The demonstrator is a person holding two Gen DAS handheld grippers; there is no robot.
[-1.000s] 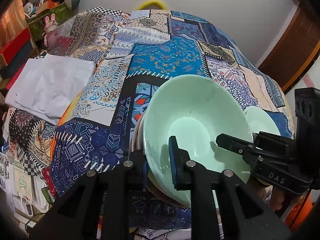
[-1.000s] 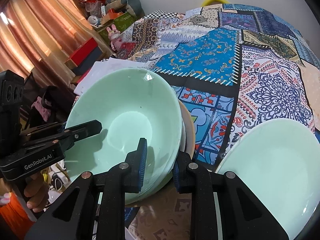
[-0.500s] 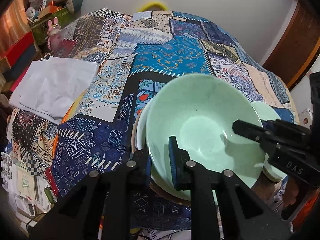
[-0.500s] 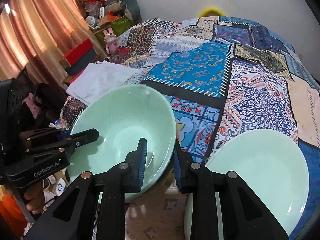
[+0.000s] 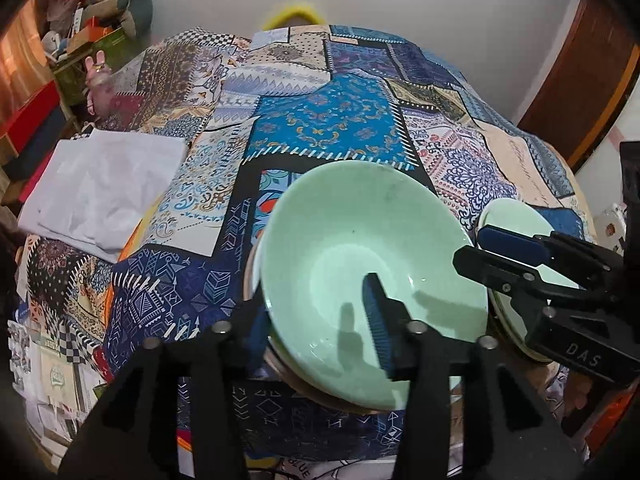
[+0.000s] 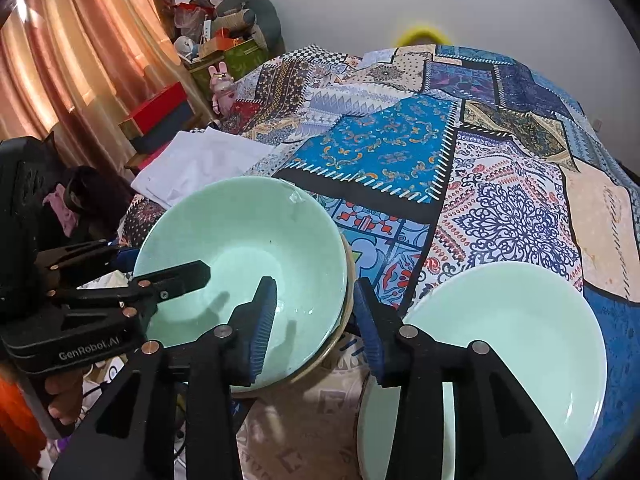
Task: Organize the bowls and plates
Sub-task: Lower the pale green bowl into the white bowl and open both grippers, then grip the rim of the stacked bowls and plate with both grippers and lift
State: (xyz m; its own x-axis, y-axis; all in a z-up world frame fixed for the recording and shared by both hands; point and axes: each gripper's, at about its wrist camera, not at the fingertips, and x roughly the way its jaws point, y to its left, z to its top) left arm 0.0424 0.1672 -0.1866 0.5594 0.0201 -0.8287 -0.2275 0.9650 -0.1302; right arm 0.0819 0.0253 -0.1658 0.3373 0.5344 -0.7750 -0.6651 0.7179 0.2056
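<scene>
Bowl (image 5: 360, 248) (image 6: 240, 248): pale green, upright, sits on top of a short stack of dishes near the front edge of the quilt (image 5: 332, 136) (image 6: 384, 148). Brownish and pale rims of the lower dishes show under it on the near side.

Left gripper (image 5: 316, 320) (image 6: 160, 268): straddles the bowl's near-left rim. One finger (image 5: 380, 320) hangs inside the bowl over its floor; the other is outside the wall, mostly hidden by the rim. Jaws are opening. The rim lies between the pads with a clear gap on the inner side; no pinch visible.

Right gripper (image 6: 316, 320) (image 5: 492, 248): straddles the bowl's right rim. Left finger (image 6: 262, 320) inside the bowl, right finger outside, beside the stack. Jaws are opening; rim between them, daylight on both sides, pads not pressing.

Plate (image 6: 504, 344) (image 5: 516, 220): pale green, flat on the quilt just right of the stack, apart from it. In the left view it appears to sit on another rim; cannot tell how many dishes lie under it.

White cloth (image 5: 100, 188) (image 6: 200, 164): folded, lying on the quilt's left side, well apart from the dishes.

A hand (image 6: 64, 392) holds the left gripper's body from below.
</scene>
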